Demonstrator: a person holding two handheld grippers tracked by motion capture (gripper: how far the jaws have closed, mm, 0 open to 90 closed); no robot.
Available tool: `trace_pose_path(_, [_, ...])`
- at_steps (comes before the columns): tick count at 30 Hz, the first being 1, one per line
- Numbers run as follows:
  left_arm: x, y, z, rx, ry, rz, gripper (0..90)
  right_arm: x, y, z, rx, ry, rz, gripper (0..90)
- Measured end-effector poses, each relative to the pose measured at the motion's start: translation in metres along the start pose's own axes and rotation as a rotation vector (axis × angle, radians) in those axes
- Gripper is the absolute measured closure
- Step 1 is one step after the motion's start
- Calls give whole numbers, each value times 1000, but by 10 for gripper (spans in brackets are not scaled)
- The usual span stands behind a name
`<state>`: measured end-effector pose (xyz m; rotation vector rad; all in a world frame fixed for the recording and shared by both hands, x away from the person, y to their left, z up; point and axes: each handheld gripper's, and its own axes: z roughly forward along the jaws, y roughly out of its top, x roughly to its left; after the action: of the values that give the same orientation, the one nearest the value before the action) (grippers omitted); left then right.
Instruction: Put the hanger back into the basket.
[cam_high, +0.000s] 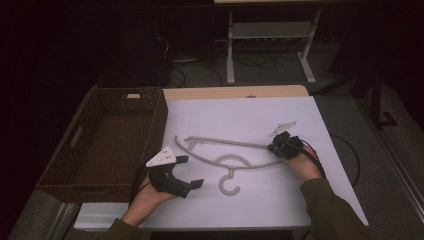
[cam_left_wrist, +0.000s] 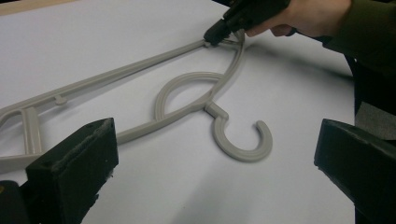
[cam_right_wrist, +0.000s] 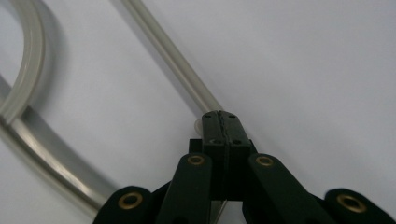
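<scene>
Right claw (cam_high: 276, 145) pinching hanger (cam_high: 227, 156) end; left claw (cam_high: 190, 171) spread; wicker basket (cam_high: 60, 165) beside, nothing obstructing.

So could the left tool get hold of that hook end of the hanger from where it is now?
Probably yes. The left tool is open, and the hanger's hook lies flat on the white table just ahead of it, with bare surface between. The right tool grips the hanger's far corner, out of the way.

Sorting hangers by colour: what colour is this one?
The hanger is pale grey-beige, clearest in the left gripper view.
</scene>
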<state>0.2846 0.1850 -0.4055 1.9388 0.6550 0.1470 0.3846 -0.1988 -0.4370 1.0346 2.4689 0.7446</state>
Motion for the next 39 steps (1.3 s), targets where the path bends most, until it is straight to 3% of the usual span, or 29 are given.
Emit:
trace_pose_path(2, [0,0,0,1,1,-6,0,5,6,-3,-21,0,-11,899])
trace_pose_path(5, [2,-1,-1,-3,8,-16,0,21,18,-7,-74,70,-22,899])
trace_pose_path(8, [2,-1,-1,-1,15,-14,0,45,36,-2,-123,173,-36,899])
trace_pose_path(9, [2,-1,-1,-1,15,-14,0,45,36,-2,-123,173,-36,899])
trace_pose_path(10, [2,-1,-2,-1,16,-14,0,53,44,1,-143,210,-51,899])
trace_pose_path(11, [2,-1,-2,-2,16,-15,0,70,60,9,-171,276,-65,899])
trace_pose_path(12, [2,-1,-2,-4,17,-16,0,77,67,15,-177,304,-76,899])
trace_pose_path(15, [2,-1,-3,-4,16,-18,0,98,85,32,-173,337,-99,899])
trace_pose_path(19, [2,-2,-3,-3,12,-16,0,112,99,53,-155,359,-131,899])
trace_pose_path(22, [2,-2,-3,1,12,-12,0,118,102,64,-134,362,-147,899])
trace_pose_path(28, [2,-1,-3,-3,18,-15,0,124,100,66,-114,404,-162,899])
trace_pose_path(30, [3,-1,-4,0,20,-6,0,125,97,65,-117,417,-195,899])
trace_pose_path(39, [3,-1,-5,-3,23,-10,0,154,72,38,-74,547,-317,900])
